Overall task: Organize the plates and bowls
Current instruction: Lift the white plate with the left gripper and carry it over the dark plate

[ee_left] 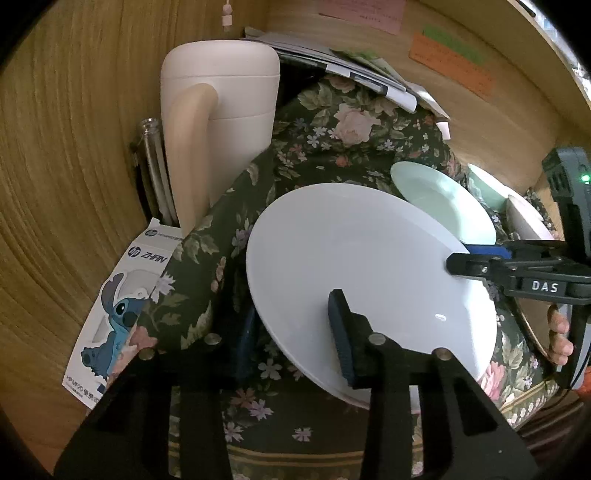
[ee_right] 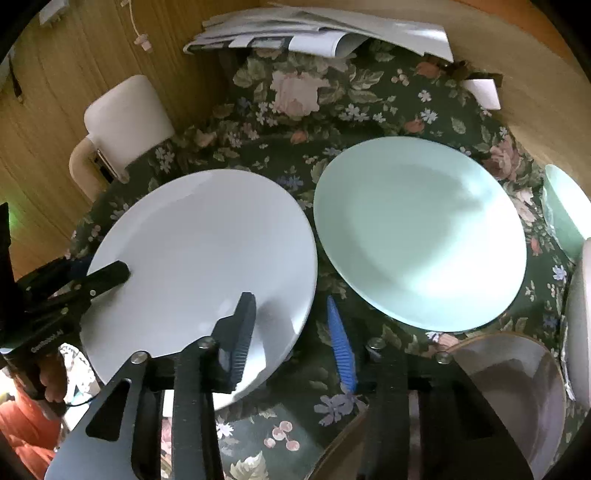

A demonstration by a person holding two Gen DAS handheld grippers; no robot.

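white glazed plate (ee_right: 199, 266) lies on the floral-clothed surface (ee_left: 325, 122), just beside the mint plate (ee_right: 417, 236). left gripper (ee_left: 295, 336) and right gripper (ee_right: 295, 328) each straddle an opposite rim edge, narrowed around it; whether the pads actually press cannot be told. risk: shallow purchase on a smooth rim, so uneven lifting may tilt it, slip it, or knock the mint plate.

a lived-in home, a dining corner: a table under a dark floral tablecloth (ee_right: 295, 122) is pushed against wood-grain walls (ee_left: 74, 147), with papers (ee_right: 314, 33) stacked at its far edge, a cream jug (ee_left: 221, 103), and sticky notes (ee_left: 450, 62) on the wall.
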